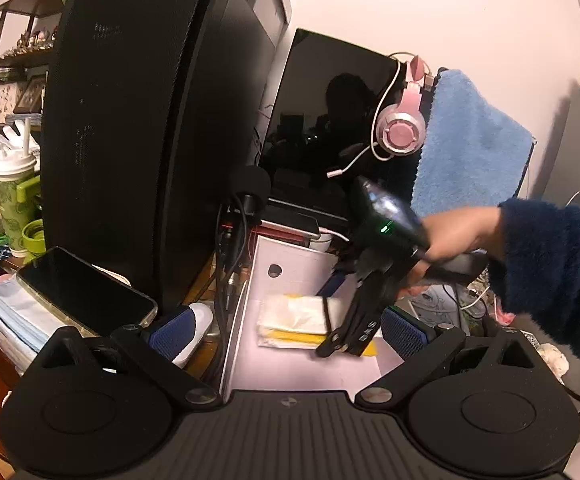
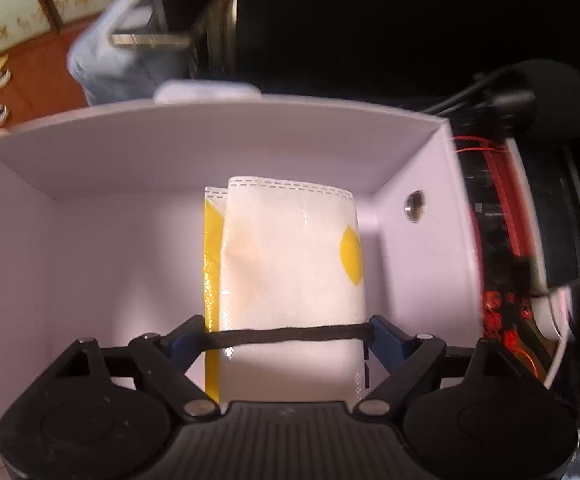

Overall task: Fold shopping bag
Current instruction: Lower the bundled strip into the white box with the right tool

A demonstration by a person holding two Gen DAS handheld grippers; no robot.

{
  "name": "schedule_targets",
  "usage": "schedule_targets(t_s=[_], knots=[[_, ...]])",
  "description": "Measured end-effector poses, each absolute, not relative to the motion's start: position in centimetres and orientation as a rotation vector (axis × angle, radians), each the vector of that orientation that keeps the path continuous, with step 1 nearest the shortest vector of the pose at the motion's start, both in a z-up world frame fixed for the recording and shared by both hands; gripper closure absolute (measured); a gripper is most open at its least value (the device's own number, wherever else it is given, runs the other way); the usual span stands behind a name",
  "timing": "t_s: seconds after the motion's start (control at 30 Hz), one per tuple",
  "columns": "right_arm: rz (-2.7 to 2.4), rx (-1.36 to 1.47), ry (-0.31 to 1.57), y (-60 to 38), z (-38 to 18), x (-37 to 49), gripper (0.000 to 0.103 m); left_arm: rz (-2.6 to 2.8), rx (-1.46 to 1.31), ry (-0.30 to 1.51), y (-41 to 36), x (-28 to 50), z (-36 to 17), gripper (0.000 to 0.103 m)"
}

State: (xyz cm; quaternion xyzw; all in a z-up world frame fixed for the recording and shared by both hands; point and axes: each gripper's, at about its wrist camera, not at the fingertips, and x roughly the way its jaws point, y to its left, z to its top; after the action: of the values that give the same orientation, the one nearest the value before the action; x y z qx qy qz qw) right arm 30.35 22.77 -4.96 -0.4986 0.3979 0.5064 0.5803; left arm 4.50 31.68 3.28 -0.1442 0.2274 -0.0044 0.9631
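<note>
Left wrist view looks level across the desk; right wrist view peers steeply, closely into the shared white box [image 2: 218,148].

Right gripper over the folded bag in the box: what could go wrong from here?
1. The black band is stretched between the right gripper's open fingers; it may slip off and snap free.
2. The folded bag lies loose in the white box; it might spring open.
3. The box walls could catch a finger.

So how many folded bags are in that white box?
1: a white and yellow folded shopping bag with a black band around it, lying flat on the floor of the white box. Nothing else shows inside.
</note>
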Motion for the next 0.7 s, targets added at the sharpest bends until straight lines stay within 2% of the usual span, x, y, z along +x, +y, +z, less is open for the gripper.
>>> schedule_targets(t_s=[0.27,0.53,0.6,0.7], knots=[[1.214,-1.201,0.894,23.4,-7.6,30.7,0.013,-0.013,-0.270,0.475,31.3,5.6,3.0,0.002],[1.227,-1.149,0.817,21.7,-6.4,30.0,0.007,-0.027,-0.269,0.491,31.2,6.5,2.4,0.002],[1.252,-1.116,0.815,20.6,-5.6,29.6,0.012,-0.020,-0.276,0.493,31.4,6.5,2.3,0.002],[1.282,-1.107,0.839,19.2,-5.3,28.9,0.024,-0.017,-0.283,0.487,31.5,6.5,2.3,0.002]])
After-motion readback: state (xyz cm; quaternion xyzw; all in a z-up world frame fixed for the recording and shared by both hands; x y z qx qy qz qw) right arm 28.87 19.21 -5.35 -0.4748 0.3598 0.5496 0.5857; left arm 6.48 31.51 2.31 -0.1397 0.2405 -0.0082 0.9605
